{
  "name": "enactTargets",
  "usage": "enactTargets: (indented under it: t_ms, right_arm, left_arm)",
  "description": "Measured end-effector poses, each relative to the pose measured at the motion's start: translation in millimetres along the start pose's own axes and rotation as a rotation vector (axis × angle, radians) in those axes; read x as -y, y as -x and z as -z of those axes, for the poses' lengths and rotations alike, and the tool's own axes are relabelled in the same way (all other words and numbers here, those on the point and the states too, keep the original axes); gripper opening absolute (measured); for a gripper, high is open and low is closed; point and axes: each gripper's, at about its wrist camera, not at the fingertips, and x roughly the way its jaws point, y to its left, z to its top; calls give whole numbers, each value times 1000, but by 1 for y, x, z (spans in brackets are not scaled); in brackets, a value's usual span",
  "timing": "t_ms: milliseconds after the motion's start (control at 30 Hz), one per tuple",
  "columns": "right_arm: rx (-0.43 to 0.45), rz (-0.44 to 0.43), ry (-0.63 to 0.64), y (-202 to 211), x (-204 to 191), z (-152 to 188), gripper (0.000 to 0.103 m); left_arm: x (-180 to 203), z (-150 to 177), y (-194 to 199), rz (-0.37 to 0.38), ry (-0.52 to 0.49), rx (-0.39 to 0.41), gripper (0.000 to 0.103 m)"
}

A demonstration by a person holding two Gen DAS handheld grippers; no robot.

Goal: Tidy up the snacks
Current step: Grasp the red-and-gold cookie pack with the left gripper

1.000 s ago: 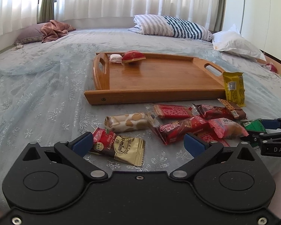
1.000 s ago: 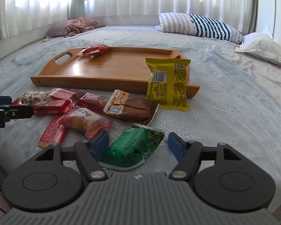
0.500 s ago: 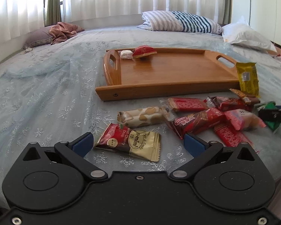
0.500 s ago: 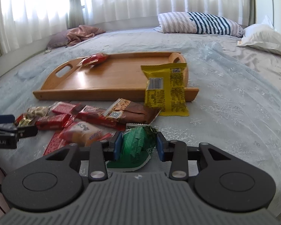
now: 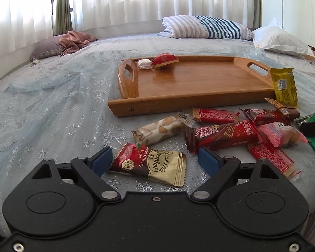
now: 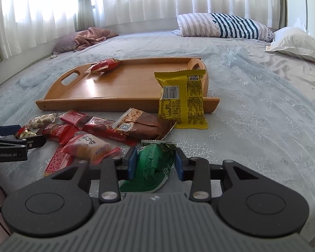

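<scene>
Gathering snacks off the bed (image 6: 262, 126) onto the wooden tray (image 6: 124, 88) is the step in hand: the right gripper (image 6: 155, 163) has its jaws clamped on the crumpled green packet (image 6: 153, 163) at the near edge, while the left gripper (image 5: 152, 160) is closing its jaws around the cherry-drop candy packet (image 5: 151, 164), the pads not yet pressing it. Next, I judge, each packet wants lifting clear of the loose pile and carrying to the far tray, where one red snack (image 6: 104, 65) already lies. The yellow packet (image 6: 181, 98) leans against the tray's near rim, hiding part of it; overlapping red wrappers (image 5: 224, 135) are hard to count.
</scene>
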Motion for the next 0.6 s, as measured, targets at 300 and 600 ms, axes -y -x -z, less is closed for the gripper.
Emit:
enactTargets:
  t_ms: [300,600]
  right_arm:
    - [-3,-9,3,0,-1,-1,42]
    - [12,3,43,8,-4,-2,41]
  left_arm:
    - [0,5,8,-4,-24,35,64]
    - [15,1,13,-36,-134,58,60]
